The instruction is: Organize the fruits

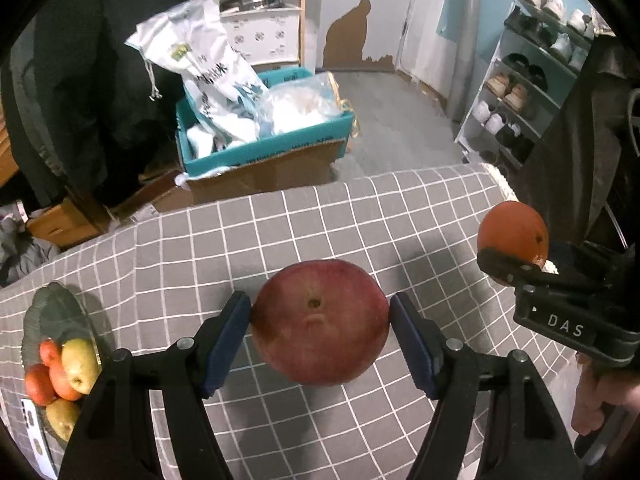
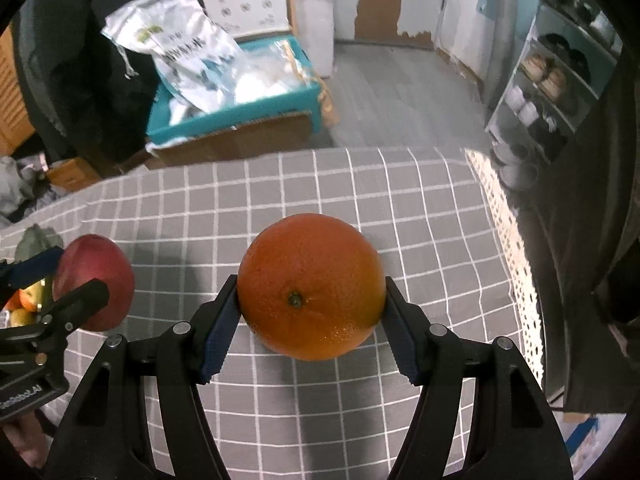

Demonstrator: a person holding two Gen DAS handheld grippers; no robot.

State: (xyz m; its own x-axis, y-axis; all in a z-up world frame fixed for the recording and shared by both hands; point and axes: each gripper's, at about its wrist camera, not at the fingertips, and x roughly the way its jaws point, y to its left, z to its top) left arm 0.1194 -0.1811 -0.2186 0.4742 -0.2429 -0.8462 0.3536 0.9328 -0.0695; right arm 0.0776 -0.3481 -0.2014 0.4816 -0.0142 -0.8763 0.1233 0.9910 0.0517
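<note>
left hand-held gripper (image 1: 320, 336): pinching a red apple (image 1: 320, 320), one blue pad on each flank, the fruit's dimpled end facing the camera; it hangs clear above the grey checked tabletop (image 1: 280, 232).
right hand-held gripper (image 2: 312, 312): pinching an orange (image 2: 311, 286) across its middle, stem end toward the camera, also held off the cloth.
where the fruit is: apple to the left, orange to the right, apart from each other and both in the air over the near half of the tabletop.
likely goal: a glass plate (image 1: 52, 312) at the far left edge already carries a pile of small fruit (image 1: 64, 372), orange-red and yellow pieces; i judge the apple and orange are bound there, though i cannot be sure.
risk, slipping: both fruits are round and smooth and caught only on two narrow pads, so a tilt or a loosened squeeze could let one roll out and drop.
risk, rolling off: a fruit dropped on the cloth could roll over the far edge toward the boxes (image 1: 260, 148) on the floor.
risk, crowding: the plate looks nearly full; setting a big apple on the heap could push the smaller pieces off its rim.
risk, collision: both grippers heading left together could knock into each other.
risk, phone: a white phone (image 1: 36, 432) lies just beside the plate and could be struck.
</note>
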